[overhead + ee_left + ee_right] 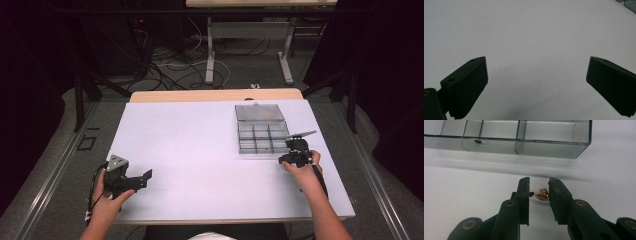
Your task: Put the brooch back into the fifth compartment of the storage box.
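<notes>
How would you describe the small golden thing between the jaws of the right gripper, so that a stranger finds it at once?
Start at the clear compartment box on the right part of the white table. Just in front of its near wall is the right gripper. Between its nearly closed jaws sits a small gold trinket, glittery and crumpled-looking, the one shiny coloured piece among black jaws and white surface.

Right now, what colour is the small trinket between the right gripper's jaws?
Gold, with a tiny sparkly patch; the trinket shows best in the right gripper view.

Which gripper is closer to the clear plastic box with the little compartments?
The right. The right gripper sits just off the near right corner of the clear plastic box, with a small gold trinket between its jaws. The left gripper rests far across the table.
</notes>
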`<state>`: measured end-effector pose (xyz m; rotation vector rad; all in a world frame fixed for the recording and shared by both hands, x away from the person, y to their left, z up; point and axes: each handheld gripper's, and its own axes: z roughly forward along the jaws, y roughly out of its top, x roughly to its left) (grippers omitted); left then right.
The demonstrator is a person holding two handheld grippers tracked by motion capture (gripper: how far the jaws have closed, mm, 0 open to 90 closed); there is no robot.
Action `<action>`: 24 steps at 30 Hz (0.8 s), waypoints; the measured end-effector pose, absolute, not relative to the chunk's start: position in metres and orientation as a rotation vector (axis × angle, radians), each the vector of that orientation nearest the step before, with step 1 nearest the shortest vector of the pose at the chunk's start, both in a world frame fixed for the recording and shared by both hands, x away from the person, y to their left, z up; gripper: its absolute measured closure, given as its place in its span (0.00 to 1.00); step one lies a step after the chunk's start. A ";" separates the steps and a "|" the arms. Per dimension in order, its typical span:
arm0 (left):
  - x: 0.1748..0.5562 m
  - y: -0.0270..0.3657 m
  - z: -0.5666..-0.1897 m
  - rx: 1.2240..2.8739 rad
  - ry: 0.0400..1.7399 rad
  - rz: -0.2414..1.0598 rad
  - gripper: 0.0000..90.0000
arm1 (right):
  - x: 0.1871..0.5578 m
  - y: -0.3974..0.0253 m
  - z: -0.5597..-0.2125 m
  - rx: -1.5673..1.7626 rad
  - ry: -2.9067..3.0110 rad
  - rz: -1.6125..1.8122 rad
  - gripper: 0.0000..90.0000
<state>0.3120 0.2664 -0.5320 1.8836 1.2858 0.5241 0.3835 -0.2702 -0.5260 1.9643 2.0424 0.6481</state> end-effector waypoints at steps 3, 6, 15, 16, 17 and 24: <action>0.312 0.267 -0.532 1.884 1.284 0.526 0.04 | 0.382 -0.271 -0.524 1.960 2.043 0.656 0.79; 0.312 0.267 -0.532 1.884 1.284 0.526 0.04 | 0.381 -0.273 -0.522 1.951 2.041 0.665 0.79; 0.312 0.266 -0.532 1.884 1.286 0.523 0.04 | 0.378 -0.275 -0.517 1.942 2.029 0.692 0.79; 0.312 0.266 -0.532 1.883 1.286 0.523 0.04 | 0.378 -0.276 -0.516 1.941 2.029 0.698 0.79; 0.312 0.267 -0.532 1.883 1.285 0.526 0.04 | 0.377 -0.276 -0.515 1.940 2.028 0.701 0.79; 0.312 0.266 -0.532 1.878 1.288 0.529 0.04 | 0.376 -0.275 -0.511 1.919 2.025 0.729 0.79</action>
